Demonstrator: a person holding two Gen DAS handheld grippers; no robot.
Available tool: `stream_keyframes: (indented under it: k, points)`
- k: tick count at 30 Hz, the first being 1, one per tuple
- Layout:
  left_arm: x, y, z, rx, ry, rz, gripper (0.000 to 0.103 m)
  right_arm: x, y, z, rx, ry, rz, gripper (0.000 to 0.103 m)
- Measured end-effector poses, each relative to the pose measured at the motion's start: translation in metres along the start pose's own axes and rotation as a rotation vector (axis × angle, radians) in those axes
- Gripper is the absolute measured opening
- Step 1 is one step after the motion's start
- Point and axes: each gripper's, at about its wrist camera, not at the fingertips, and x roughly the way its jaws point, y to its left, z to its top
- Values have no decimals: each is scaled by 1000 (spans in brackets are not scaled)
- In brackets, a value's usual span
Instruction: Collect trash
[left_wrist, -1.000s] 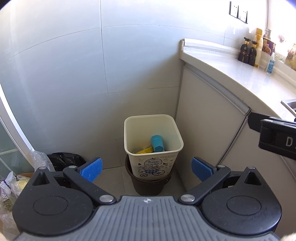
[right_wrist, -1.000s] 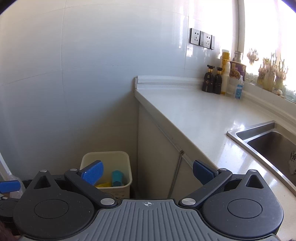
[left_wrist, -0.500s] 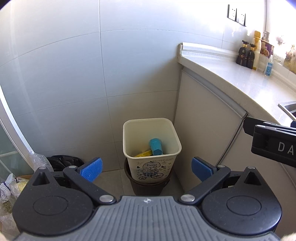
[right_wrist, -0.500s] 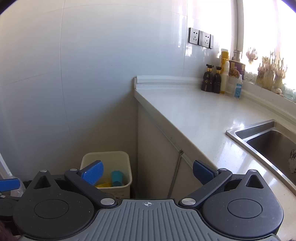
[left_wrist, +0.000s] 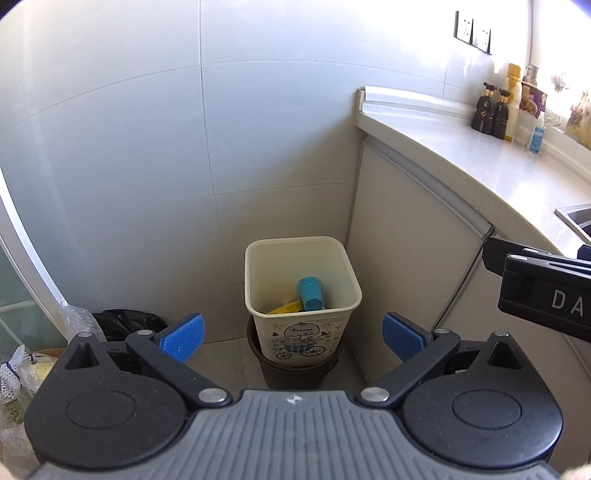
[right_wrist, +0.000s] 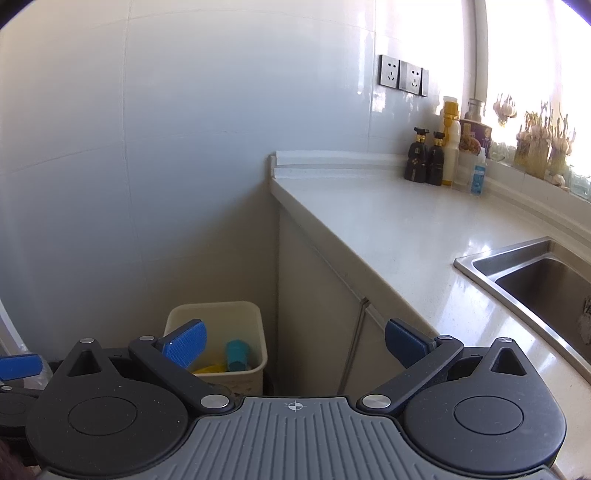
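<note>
Down in the corner between the tiled wall and the cabinet stands the cream bin (left_wrist: 303, 280), seated in a dark bucket (left_wrist: 295, 373); inside it lie a blue cup (left_wrist: 311, 293) and a yellow wrapper (left_wrist: 286, 307). Both tools are released and carry nothing: the left gripper (left_wrist: 293, 334) hangs above and short of the bin with its blue pads spread wide; the right gripper (right_wrist: 295, 341) is likewise spread, held over the counter's edge (right_wrist: 369, 236).

Judging by the bare counter, what remains is probably to look for leftover rubbish; it would pay to sweep each camera slowly along the worktop and floor, keeping the jaws wide until something is centred between the pads.

Only the left view shows the bin's printed front, the bucket beneath, and a black bag (left_wrist: 127, 321) with clear plastic at the far left; only the right view shows the sink (right_wrist: 535, 273), the bottles (right_wrist: 430, 158) plainly, and the garlic at the window (right_wrist: 535, 136).
</note>
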Motion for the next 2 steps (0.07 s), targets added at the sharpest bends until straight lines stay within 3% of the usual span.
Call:
stream_keyframes:
  k: [2]
  points:
    - [0,0,0,-3,2,-2,103,1,0,0,1,2,1,103]
